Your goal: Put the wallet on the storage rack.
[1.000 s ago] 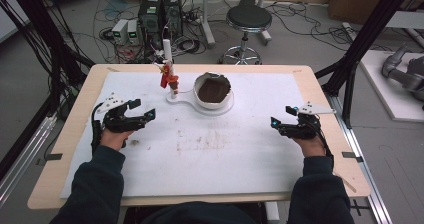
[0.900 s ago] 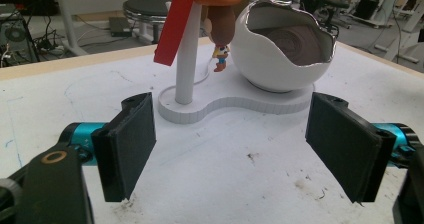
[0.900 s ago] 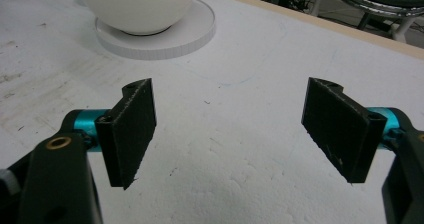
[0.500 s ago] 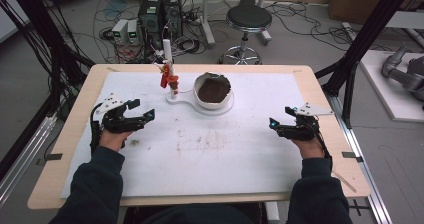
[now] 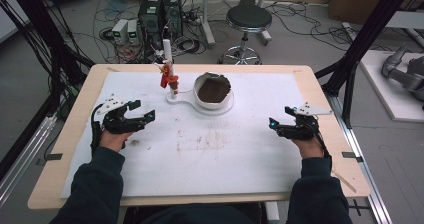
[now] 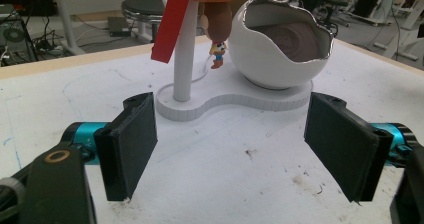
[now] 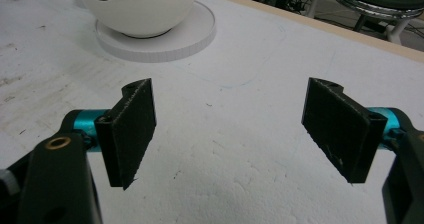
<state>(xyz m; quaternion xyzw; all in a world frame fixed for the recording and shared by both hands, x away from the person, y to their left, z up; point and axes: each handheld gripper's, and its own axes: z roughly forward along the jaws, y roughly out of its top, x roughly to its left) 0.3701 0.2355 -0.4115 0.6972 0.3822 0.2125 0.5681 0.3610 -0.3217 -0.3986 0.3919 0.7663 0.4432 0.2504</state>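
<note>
The bench (image 5: 70, 149) is a pale wooden top, and most of it lies under a white foam sheet (image 5: 240, 154) marked with brownish smudges near its middle. Beyond the far edge, on the floor, stand a round black stool (image 5: 248, 19) and a stack of electronics boxes (image 5: 160, 14) among loose cables.

At the far middle of the sheet rests a flat white base (image 6: 235, 96), shaped like two joined discs. On its larger disc sits a white bowl shaped like a broken eggshell (image 6: 282, 39) with a jagged silvery rim and a brown inside. On the smaller disc rises a thin white post (image 6: 185, 49), upright, bearing a red flag-like piece (image 6: 172, 24). A small cowboy figure (image 6: 218, 24) in an orange-brown hat hangs beside the post, between it and the eggshell bowl.

The left hand-held gripper (image 5: 135, 118) lies low over the left part of the sheet, pointing toward the base, well apart from it. In the left gripper view its two black jaws stand wide, with nothing between them but bare sheet.

The right hand-held gripper (image 5: 274, 126) lies over the right part of the sheet, pointing inward toward the middle. In the right gripper view its jaws also stand wide and empty, with the eggshell bowl on its disc up ahead to the left.
</note>
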